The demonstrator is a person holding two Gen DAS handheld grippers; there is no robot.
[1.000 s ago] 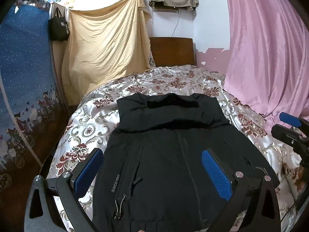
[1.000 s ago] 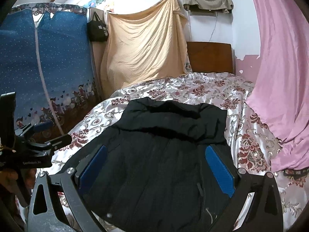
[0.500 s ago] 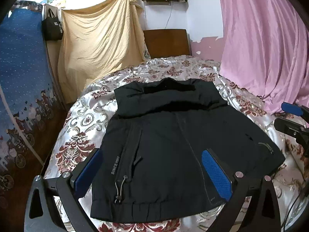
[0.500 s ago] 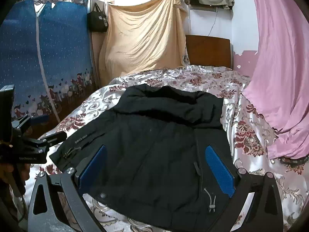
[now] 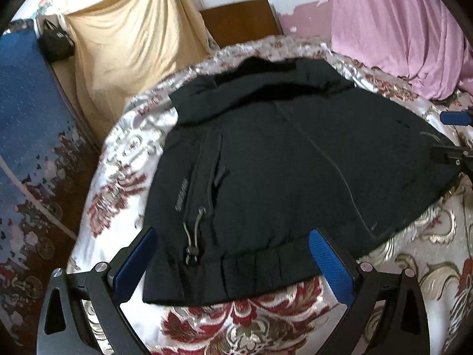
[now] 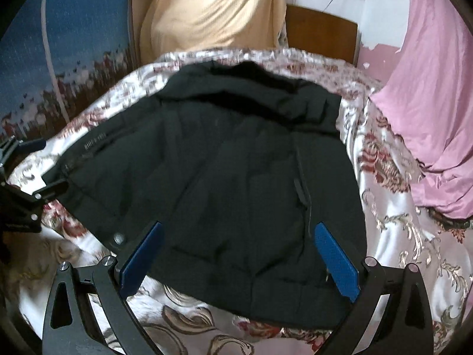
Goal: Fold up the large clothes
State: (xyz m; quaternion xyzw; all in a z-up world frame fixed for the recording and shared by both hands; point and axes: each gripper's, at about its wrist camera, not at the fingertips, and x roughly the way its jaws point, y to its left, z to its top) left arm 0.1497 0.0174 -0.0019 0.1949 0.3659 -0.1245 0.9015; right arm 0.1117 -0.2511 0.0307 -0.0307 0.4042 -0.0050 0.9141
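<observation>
A black jacket [image 5: 289,159] lies flat and front-up on the floral bedspread [image 5: 254,319], collar far, hem near. It also shows in the right wrist view [image 6: 224,177]. My left gripper [image 5: 233,263] is open and empty, its blue pads [image 5: 134,261] hovering over the hem's left part. My right gripper [image 6: 239,260] is open and empty above the hem's right part. Each gripper shows at the edge of the other's view, the right one [image 5: 455,136] and the left one [image 6: 20,183].
A pink curtain [image 5: 399,26] hangs at the right and spills onto the bed. A tan sheet [image 5: 133,44] and a wooden headboard [image 5: 239,20] stand beyond the bed. A blue patterned panel [image 6: 59,29] lines the left side.
Both grippers have pulled back toward the near end of the bed and tilted down. The jacket's hem, earlier under the fingers, now lies in full view. Jaws stayed open.
</observation>
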